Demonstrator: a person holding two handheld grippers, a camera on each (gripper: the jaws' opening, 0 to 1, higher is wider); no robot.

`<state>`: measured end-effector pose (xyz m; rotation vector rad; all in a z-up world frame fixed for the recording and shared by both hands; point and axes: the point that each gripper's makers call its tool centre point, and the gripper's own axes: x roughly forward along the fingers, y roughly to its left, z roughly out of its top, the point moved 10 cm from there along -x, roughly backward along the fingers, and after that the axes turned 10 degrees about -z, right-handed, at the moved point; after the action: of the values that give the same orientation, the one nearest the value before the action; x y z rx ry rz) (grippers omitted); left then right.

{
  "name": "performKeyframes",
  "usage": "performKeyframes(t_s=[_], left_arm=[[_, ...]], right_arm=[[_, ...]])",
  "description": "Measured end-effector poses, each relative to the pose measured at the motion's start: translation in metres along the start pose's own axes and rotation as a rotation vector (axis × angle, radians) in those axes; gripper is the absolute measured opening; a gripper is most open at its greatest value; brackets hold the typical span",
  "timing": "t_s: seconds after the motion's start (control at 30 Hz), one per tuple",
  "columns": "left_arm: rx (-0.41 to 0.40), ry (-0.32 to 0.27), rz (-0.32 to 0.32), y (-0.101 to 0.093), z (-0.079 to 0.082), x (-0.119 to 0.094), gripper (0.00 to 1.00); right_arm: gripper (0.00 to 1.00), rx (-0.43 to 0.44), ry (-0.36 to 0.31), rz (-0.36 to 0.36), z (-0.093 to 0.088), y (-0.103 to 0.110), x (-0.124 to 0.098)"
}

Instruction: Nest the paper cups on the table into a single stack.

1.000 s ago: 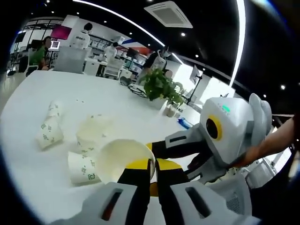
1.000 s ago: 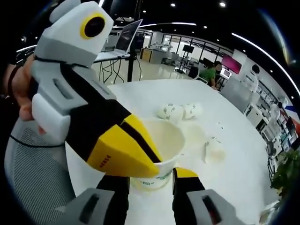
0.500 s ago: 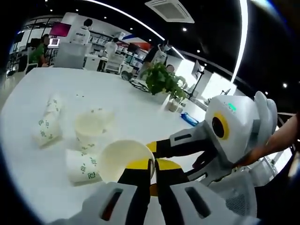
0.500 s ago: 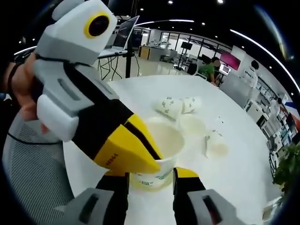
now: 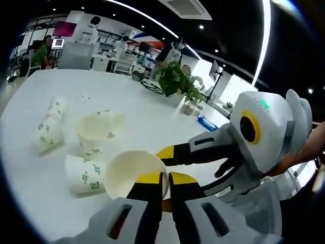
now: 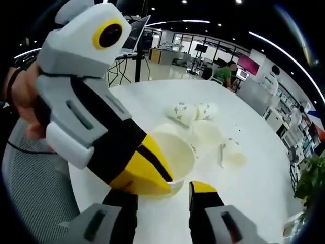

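Observation:
My left gripper [image 5: 163, 179] is shut on the rim of a white paper cup [image 5: 127, 173], whose open mouth faces the camera. In the right gripper view the left gripper [image 6: 152, 175] holds that cup [image 6: 177, 152] just above and beyond my right gripper [image 6: 163, 195], whose jaws stand open with nothing between them. The right gripper [image 5: 175, 165] comes in from the right beside the cup. On the white table [image 5: 127, 96] another cup [image 5: 84, 175] lies on its side, one [image 5: 94, 129] stands behind it, and a nested pair [image 5: 48, 129] lies at the left.
A potted plant [image 5: 175, 81] and a blue item [image 5: 202, 122] sit at the table's far side. Loose cups [image 6: 183, 113] [image 6: 233, 155] lie beyond the held one. A laptop on a stand [image 6: 134, 35] is past the table edge. A person's hand [image 6: 20, 101] grips the left gripper.
The cup in the left gripper has risen out from between the right gripper's jaws, which now hold nothing. Both views have shifted slightly.

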<state>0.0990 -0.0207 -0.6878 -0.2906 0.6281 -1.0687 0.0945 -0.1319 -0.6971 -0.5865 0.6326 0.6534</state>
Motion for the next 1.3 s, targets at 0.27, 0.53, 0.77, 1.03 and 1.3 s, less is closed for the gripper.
performKeyframes(t_s=[0.27,0.53,0.77,1.03,1.3], left_arm=[[-0.003,0.016,-0.001,-0.002,-0.002,0.003,0.05],[0.01,0.012,0.003,-0.009,-0.003,-0.003,0.07],[0.006,-0.008,0.003,-0.003,-0.003,-0.01,0.07],[-0.003,-0.031,0.016,0.001,-0.003,-0.013,0.08],[-0.021,-0.05,0.036,0.01,0.002,-0.016,0.07]], right_arm=[[0.39,-0.008,0.016,-0.007,-0.003,-0.001,-0.003],[0.39,0.035,0.037,-0.027,-0.012,-0.003,-0.008],[0.38,0.067,0.056,-0.031,-0.023,0.0,-0.012],[0.38,0.101,0.056,-0.042,-0.022,0.0,-0.009],[0.38,0.109,0.052,-0.044,-0.019,-0.002,-0.004]])
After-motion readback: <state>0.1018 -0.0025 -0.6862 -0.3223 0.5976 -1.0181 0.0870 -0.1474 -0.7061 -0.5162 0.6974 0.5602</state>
